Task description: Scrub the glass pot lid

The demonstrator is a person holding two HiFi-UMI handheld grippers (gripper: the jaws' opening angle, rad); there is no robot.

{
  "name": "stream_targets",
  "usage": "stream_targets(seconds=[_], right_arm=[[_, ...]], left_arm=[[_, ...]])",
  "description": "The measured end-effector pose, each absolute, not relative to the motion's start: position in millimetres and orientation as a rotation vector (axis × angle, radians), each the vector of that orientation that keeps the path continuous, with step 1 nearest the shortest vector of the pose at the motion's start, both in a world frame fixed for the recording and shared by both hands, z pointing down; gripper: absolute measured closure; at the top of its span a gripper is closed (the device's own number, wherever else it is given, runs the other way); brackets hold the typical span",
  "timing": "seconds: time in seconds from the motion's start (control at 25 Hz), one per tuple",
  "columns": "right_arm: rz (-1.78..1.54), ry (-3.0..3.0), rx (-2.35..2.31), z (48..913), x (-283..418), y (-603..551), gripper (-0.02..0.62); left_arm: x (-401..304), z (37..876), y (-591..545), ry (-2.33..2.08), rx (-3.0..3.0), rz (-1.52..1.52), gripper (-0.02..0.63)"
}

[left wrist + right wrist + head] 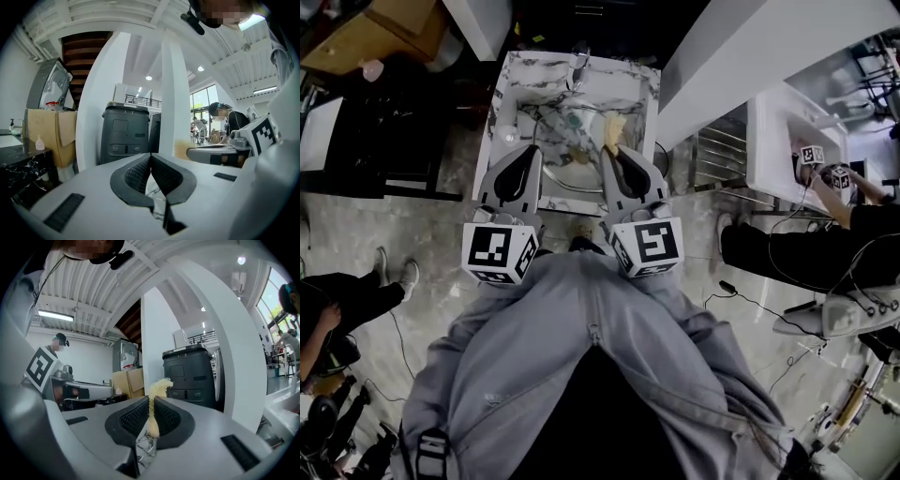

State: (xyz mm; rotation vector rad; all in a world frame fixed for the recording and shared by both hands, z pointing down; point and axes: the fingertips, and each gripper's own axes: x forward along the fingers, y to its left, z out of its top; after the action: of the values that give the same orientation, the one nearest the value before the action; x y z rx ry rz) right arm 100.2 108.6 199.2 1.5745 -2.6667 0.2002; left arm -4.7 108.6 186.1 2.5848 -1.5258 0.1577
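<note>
Nearest us, our left tongs [150,158] are clenched tight with nothing between the pads. They are held on the near side of the sink [525,98]. Beside them, our right tongs [151,404] are clenched on a yellow scrubber [158,389], and its frayed tuft stands up past the tips. Both tongs point roughly level towards the sink, over its near rim.

Further on, the lid [572,159] lies inside the sink, seemingly flat on the bottom, with its round rim showing against the marble. The marble surface [649,89] frames the sink on both sides. At the sink's far edge stands the tap [578,61].

We judge the lid to be stiff and fairly heavy for its size, slick once wet, and likely to chip if knocked on the stone. We cannot clearly make out a knob. If there is one in the middle, the left tongs should grip it. Otherwise they should pinch the rim squarely, so the lid stays put while the soft, light scrubber works over the glass.
</note>
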Motion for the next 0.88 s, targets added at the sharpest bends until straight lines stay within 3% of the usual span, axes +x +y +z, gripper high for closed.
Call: stream_targets(seconds=[0.88], right_arm=[[0.271, -2.574, 1.553, 219.3, 57.5, 41.5, 0.551]], left_arm=[[-30.5, 210.8, 31.4, -1.358, 2.583, 0.236, 0.591]])
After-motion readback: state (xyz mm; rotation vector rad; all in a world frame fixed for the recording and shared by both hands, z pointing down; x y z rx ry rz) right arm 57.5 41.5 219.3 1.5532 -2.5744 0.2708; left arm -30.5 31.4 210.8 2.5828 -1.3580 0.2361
